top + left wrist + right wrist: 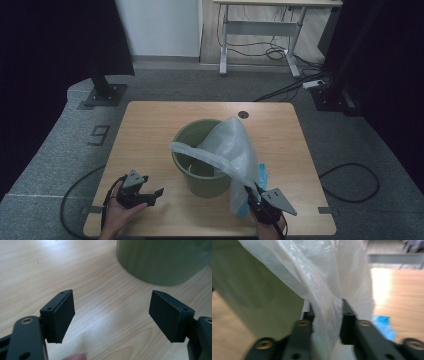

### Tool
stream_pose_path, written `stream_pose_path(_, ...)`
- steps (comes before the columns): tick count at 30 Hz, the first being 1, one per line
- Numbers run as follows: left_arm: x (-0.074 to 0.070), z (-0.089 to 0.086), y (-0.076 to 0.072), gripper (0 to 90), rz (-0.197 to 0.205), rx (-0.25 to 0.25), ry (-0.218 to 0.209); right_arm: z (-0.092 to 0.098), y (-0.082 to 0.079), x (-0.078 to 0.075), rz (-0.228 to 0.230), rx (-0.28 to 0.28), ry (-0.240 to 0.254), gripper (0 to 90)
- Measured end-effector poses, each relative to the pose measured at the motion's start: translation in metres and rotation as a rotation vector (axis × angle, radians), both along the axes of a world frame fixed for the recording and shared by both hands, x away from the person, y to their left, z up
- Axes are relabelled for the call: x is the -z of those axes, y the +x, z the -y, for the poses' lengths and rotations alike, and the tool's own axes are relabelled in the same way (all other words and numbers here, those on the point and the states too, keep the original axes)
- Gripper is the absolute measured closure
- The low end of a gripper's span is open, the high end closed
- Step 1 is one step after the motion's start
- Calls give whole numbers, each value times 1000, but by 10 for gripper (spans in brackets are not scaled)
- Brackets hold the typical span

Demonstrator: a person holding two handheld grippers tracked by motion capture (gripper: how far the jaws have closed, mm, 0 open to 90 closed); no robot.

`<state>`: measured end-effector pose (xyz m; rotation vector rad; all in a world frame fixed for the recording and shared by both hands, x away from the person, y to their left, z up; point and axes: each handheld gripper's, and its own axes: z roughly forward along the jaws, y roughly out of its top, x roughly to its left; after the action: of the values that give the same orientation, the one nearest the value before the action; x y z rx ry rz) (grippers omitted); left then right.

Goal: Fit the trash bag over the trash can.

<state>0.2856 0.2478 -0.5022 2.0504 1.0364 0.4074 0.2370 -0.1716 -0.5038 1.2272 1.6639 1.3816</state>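
From the high view, a light wooden table [150, 130] stands on grey carpet [50, 150]. A white number 9 [100, 134] is marked on the carpet at 9 o'clock from the table. Another desk [260, 30] with loose cables [275, 50] under it stands by the far wall at 12 o'clock. A green bucket [200, 172] sits in the middle of the table. A thin white plastic bag [232, 147] lies over its rim on the 3 o'clock side and hangs down to the table. Something blue [262, 174] peeks out beside the bag. The left hand [117, 212] holds the left gripper [152, 192] at 7 o'clock from the bucket, just over the table, pointing toward the bucket. The right gripper [251, 192] sits at 5 o'clock, up against the bag.

In the left gripper view, the two black jaws stand wide apart with bare wood between them. The bucket [162, 260] is at 1 o'clock. A fingertip [75, 356] shows at the bottom.

In the right gripper view, the jaws pinch a fold of the bag [324, 290] between them. The bucket [249, 297] is at 9 o'clock, and the blue thing [384, 323] at 4 o'clock.
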Motion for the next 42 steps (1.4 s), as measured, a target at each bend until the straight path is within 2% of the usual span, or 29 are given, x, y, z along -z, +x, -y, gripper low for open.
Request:
stream_pose_path(2,-7,1,-3,223,22,4,-11,6,-1,-7,40,23,6,866)
stream_pose_path(3,-10,1,-5,241,36,3,-16,13,-2,-18,83,36,27,885)
stream_pose_path(4,-17,1,-8,255,64,6,-32,16,-1,-24,106,35,41,886)
stream_pose_path(5,-17,1,-8,260,64,6,-32,16,-1,-24,106,35,41,886)
stream_pose_path(6,-20,2,-10,260,71,8,-39,19,-1,-32,131,33,51,887)
stream_pose_path(7,-23,3,-11,262,78,9,-48,23,0,-47,178,26,64,887)
stream_pose_path(8,-27,3,-13,262,86,12,-57,23,0,-47,178,26,64,887)
stream_pose_path(9,-32,4,-15,270,95,12,-67,25,1,-62,222,8,80,887)
stream_pose_path(10,-37,4,-17,270,102,17,-82,25,1,-62,222,8,80,887)
stream_pose_path(11,-45,5,-19,285,110,32,-98,25,1,-68,243,-1,80,887)
stream_pose_path(14,-62,8,-25,296,133,53,-114,24,2,-83,286,-32,73,887)
stream_pose_path(18,-82,13,-33,311,152,97,-157,24,5,-90,294,-74,76,887)
stream_pose_path(19,-91,17,-36,316,161,125,-171,26,6,-90,286,-83,79,887)
stream_pose_path(20,-91,17,-36,319,161,125,-171,26,6,-90,286,-83,79,887)
stream_pose_path(24,-112,32,-43,326,195,172,-172,27,7,-92,270,-92,69,887)
stream_pose_path(25,-121,44,-42,326,206,194,-154,27,8,-96,270,-96,59,887)
stream_pose_path(26,-121,44,-42,326,206,194,-154,27,8,-96,270,-96,59,887)
stream_pose_path(27,-128,56,-39,326,214,216,-137,26,9,-101,270,-100,50,887)
stream_pose_path(28,-128,56,-39,327,214,216,-137,26,9,-101,270,-100,50,887)
stream_pose_path(32,-137,76,-33,330,230,259,-132,27,8,-111,275,-102,35,887)
stream_pose_path(35,-141,91,-27,334,234,287,-112,33,4,-115,268,-99,48,886)
stream_pose_path(40,-140,99,-21,337,232,294,-97,37,1,-117,259,-102,55,887)
stream_pose_path(42,-139,101,-18,336,242,285,-82,38,0,-117,255,-105,54,887)
